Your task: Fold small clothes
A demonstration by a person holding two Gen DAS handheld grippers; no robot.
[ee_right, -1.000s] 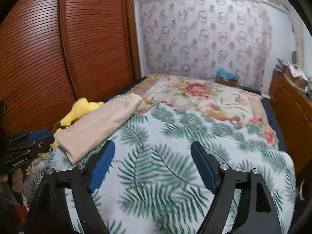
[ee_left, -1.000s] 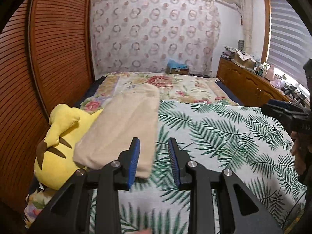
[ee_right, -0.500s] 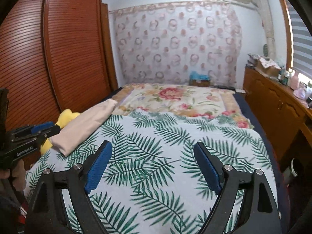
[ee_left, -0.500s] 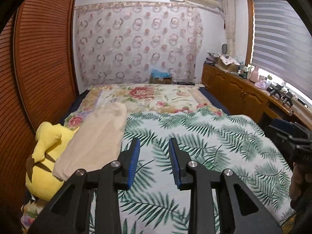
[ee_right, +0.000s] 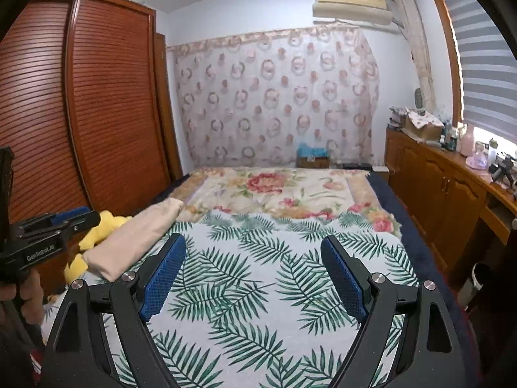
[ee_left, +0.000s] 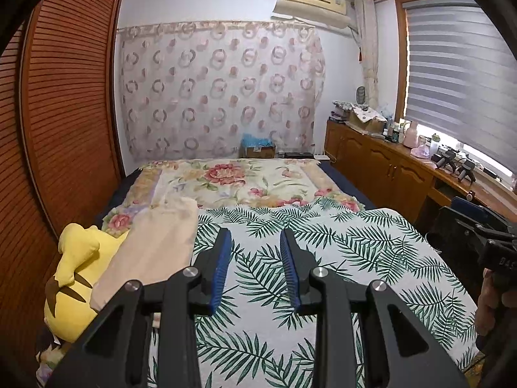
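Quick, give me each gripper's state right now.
Left gripper: open with a narrow gap, holding nothing.
Right gripper: wide open, holding nothing.

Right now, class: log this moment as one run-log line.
left tongs: open, empty | right tongs: open, empty | beige garment: folded, beside yellow plush

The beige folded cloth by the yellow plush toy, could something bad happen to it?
Maybe. The beige folded cloth lies at the bed's left edge, partly resting on the yellow plush toy, so a nudge might slide it off or undo the fold. Both the left hand-held gripper and the right hand-held gripper are open and empty above the palm-leaf blanket, so a low reach might snag the blanket instead.
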